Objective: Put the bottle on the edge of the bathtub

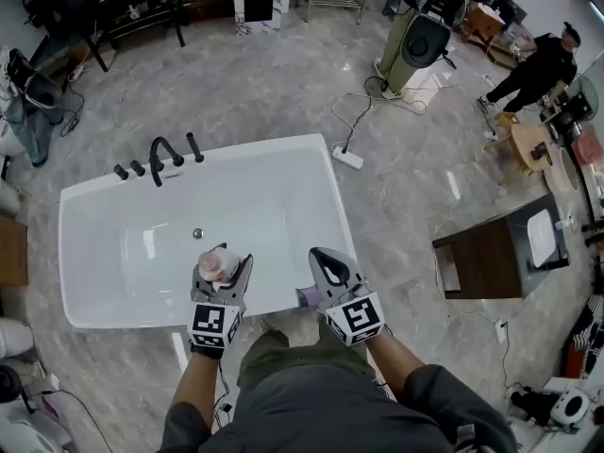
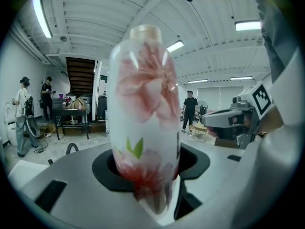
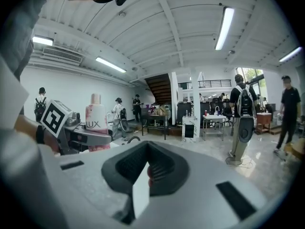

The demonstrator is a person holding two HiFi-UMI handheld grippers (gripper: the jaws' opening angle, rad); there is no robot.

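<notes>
A white bottle (image 1: 216,267) with pink flower print stands upright between the jaws of my left gripper (image 1: 223,265), which is shut on it. The pair hovers over the near side of the white bathtub (image 1: 311,151), above its front rim. In the left gripper view the bottle (image 2: 145,104) fills the middle, with the gripper (image 2: 147,168) clamped on its lower body. My right gripper (image 1: 329,265) is beside it at the right, over the tub's near right corner, shut with nothing held. The right gripper view shows its closed jaws (image 3: 147,168) and the bottle (image 3: 96,116) off to the left.
A black faucet set (image 1: 166,159) stands on the tub's far left rim, and a drain (image 1: 197,233) sits in the basin. On the marble floor lie a power strip (image 1: 347,157) and cables. A dark vanity cabinet (image 1: 498,253) stands at the right, a floor machine (image 1: 416,41) and a person (image 1: 540,64) behind.
</notes>
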